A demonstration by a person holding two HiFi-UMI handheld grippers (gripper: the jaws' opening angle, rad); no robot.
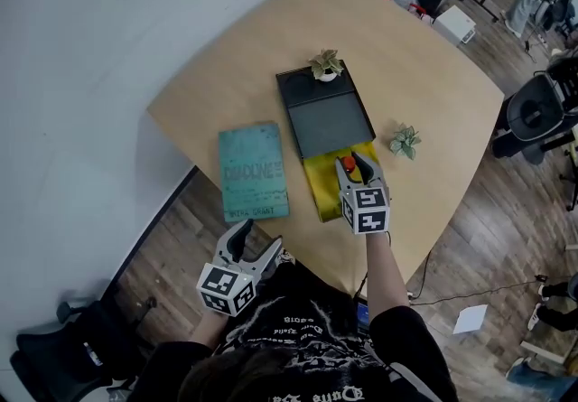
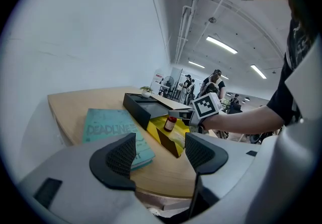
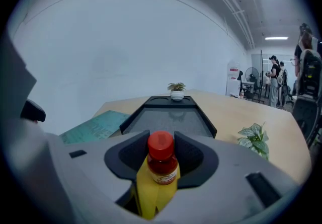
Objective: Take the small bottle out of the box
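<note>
The small bottle [image 1: 348, 163] has a red cap and dark red contents, and it stands upright in the yellow box [image 1: 321, 191] near the table's front edge. My right gripper [image 1: 353, 164] reaches into the box, and its two black pads sit against the sides of the bottle [image 3: 162, 162]. In the left gripper view the bottle [image 2: 170, 123] stands behind the box's yellow-and-black striped wall [image 2: 168, 141]. My left gripper [image 1: 260, 236] hangs open off the table's near edge, with nothing between its fingers.
The box's black lid [image 1: 325, 116] lies open just beyond the yellow part, with a small potted plant [image 1: 326, 66] at its far end. A teal book [image 1: 253, 172] lies left of the box. A green leafy sprig [image 1: 405, 141] lies to the right. Office chairs stand right of the table.
</note>
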